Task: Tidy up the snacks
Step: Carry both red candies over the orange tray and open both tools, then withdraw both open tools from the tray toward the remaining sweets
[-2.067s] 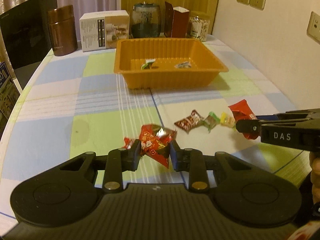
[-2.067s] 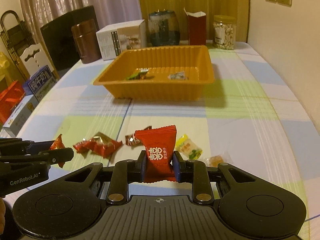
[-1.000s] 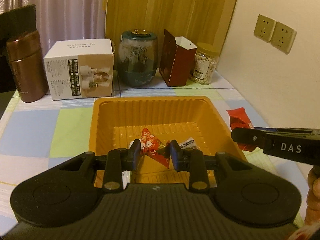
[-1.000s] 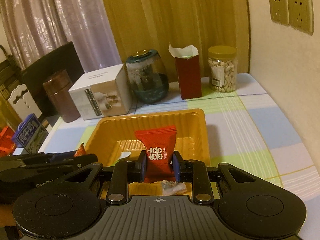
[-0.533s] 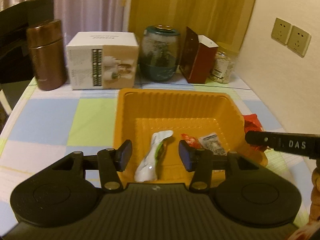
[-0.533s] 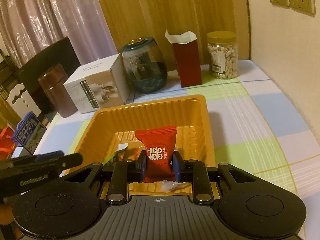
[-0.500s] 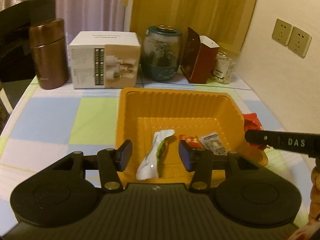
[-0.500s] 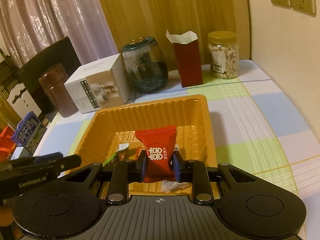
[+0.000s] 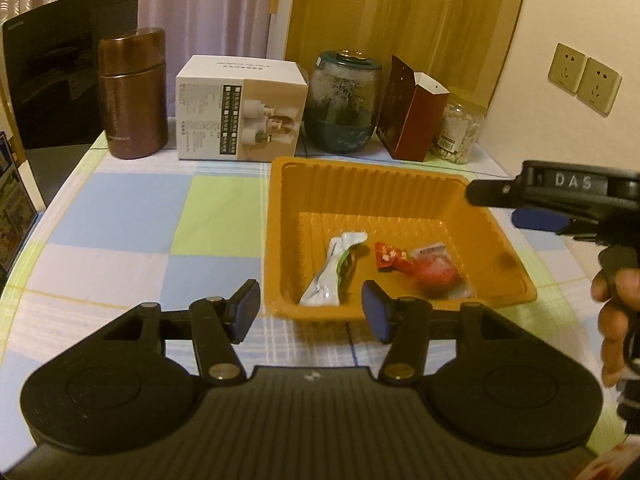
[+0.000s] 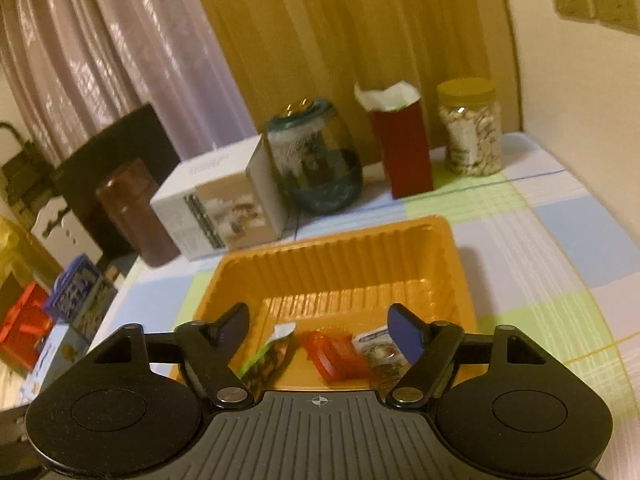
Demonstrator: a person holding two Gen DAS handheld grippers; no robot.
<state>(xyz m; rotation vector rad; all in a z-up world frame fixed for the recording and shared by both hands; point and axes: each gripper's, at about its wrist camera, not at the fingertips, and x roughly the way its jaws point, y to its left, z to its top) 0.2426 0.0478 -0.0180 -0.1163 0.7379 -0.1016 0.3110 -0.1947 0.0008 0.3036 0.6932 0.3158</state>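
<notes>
Inside orange tray (image 9: 496,236) lie several snacks (image 9: 434,270); left gripper (image 9: 310,312) and right gripper (image 10: 320,328) both wide, just opened, empty; any leftovers out of view.

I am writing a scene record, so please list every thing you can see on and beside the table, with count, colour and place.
tray: one, orange, middle of the table
white and green packet: one, in the tray, left part
red snack packets: two as far as I can tell, in the tray, partly blurred
clear packet: one, pale label, in the tray, right part
canister: one, brown, back left
box: one, white, back row
glass jar: one, dark teal base, back row
carton: one, dark red, top open
nut jar: one, clear, yellow lid, back right
tablecloth: one, checked blue, green, white
left tongs: black, open, empty
right tongs: black, open, empty
hand: one, right edge
</notes>
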